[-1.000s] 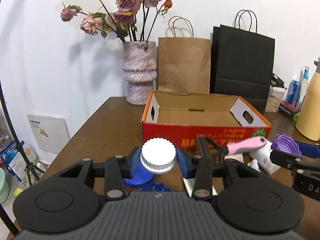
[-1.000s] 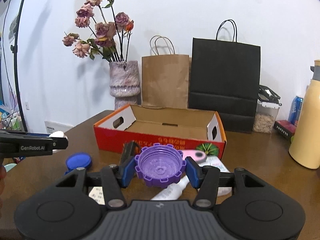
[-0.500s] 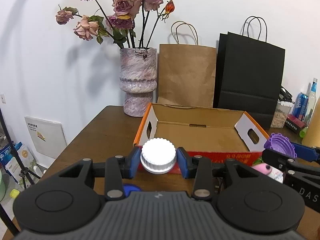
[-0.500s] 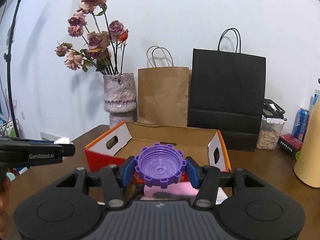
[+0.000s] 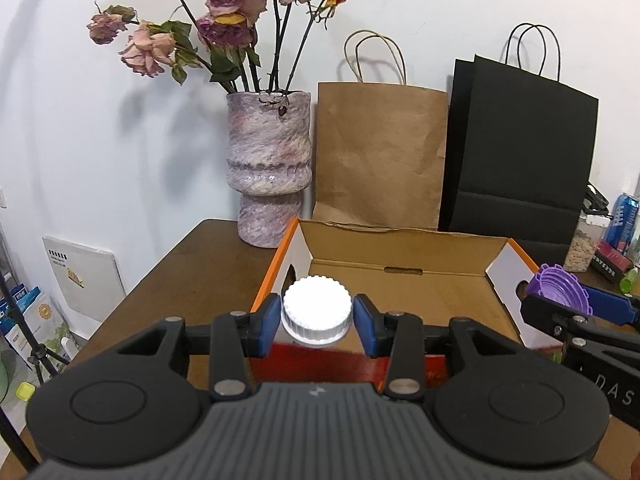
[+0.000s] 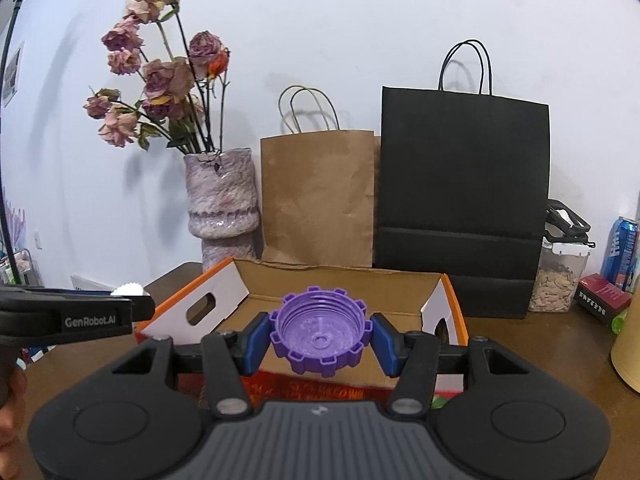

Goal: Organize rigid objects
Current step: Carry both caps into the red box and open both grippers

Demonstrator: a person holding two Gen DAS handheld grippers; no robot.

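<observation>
Fingers (image 5: 267, 322) clamp one white cap (image 5: 317, 309), one purple cap (image 6: 319, 330).

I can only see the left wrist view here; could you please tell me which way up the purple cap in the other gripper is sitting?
Observer: In the right wrist view the purple cap sits with its hollow, threaded side facing up, clamped between the jaws of the right gripper.
Operator: Thank you. Is there anything behind the right end of the cardboard box that I am missing?
Observer: Yes, a clear lidded container holding pale flakes stands beside the black paper bag; your view only catches its edge.
Operator: And what is printed on my own gripper's side?
Observer: The right wrist view shows the left gripper from the side, with "GenRobot.AI" lettered on it.
</observation>
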